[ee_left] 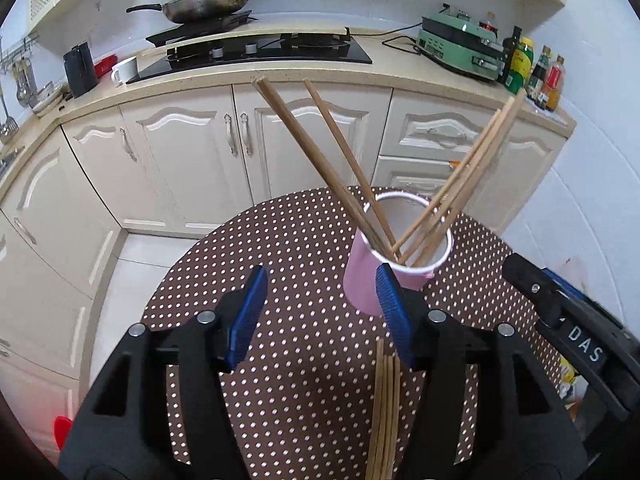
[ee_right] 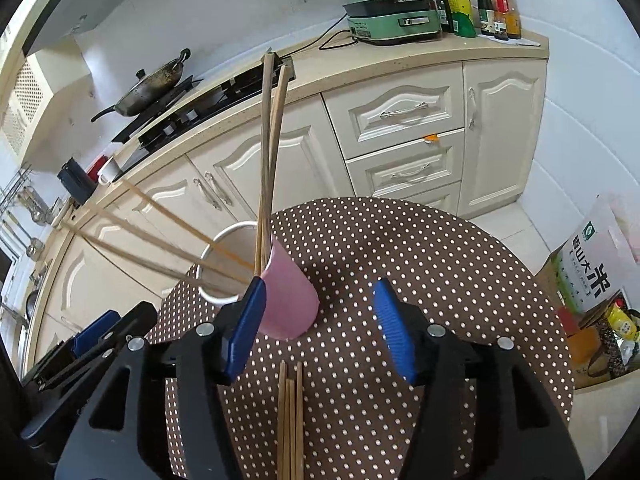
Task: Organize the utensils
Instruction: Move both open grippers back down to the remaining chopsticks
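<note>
A pink cup [ee_left: 362, 280] [ee_right: 288, 296] with a white rim stands on a round table [ee_left: 280, 240] [ee_right: 440, 260] covered in brown polka-dot cloth. Several wooden chopsticks [ee_left: 320, 152] [ee_right: 270, 152] stand in it and fan out to both sides. A loose bundle of chopsticks [ee_left: 384, 408] [ee_right: 290, 420] lies flat on the cloth nearer to me. My left gripper [ee_left: 322, 276] is open, with nothing between its blue pads, and its right pad overlaps the cup's near side. My right gripper [ee_right: 320, 284] is open and empty too, with the cup just beyond its left pad.
Cream cabinets [ee_left: 240, 140] run behind the table under a counter with a gas hob [ee_left: 260, 50], a wok [ee_left: 208, 2], a green appliance [ee_right: 392, 20] and bottles [ee_right: 480, 4]. A rice bag [ee_right: 588, 268] and boxes sit on the floor at right.
</note>
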Action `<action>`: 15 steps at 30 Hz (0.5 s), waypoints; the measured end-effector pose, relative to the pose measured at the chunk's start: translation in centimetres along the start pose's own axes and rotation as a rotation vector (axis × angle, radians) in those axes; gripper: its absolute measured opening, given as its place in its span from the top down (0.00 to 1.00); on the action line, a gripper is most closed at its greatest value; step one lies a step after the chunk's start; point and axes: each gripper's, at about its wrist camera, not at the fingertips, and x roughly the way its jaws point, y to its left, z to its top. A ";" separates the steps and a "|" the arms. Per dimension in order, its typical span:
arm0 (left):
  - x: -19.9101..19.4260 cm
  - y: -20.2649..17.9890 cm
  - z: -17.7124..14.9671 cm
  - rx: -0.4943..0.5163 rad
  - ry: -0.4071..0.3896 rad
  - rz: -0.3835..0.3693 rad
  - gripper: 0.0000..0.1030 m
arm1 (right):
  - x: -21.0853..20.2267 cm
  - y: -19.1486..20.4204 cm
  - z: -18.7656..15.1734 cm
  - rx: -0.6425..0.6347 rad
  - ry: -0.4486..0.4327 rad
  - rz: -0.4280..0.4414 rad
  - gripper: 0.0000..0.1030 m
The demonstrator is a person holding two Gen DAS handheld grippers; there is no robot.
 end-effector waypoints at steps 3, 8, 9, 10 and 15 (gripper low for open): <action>-0.8 -0.2 -0.9 0.019 0.004 0.008 0.42 | -0.7 -0.1 -0.6 -0.007 0.018 0.006 0.45; -1.8 -0.1 -2.4 0.032 0.017 0.022 0.40 | -1.3 -0.6 -2.1 -0.010 0.076 0.008 0.44; -2.1 0.0 -2.9 0.030 0.021 0.026 0.40 | -1.3 -0.7 -2.4 -0.014 0.089 0.007 0.44; -2.3 0.0 -3.2 0.029 0.026 0.028 0.39 | -1.3 -0.7 -2.8 -0.023 0.108 0.003 0.44; -2.8 0.3 -5.1 0.034 0.064 0.040 0.37 | -0.8 -0.6 -5.0 -0.079 0.197 -0.025 0.37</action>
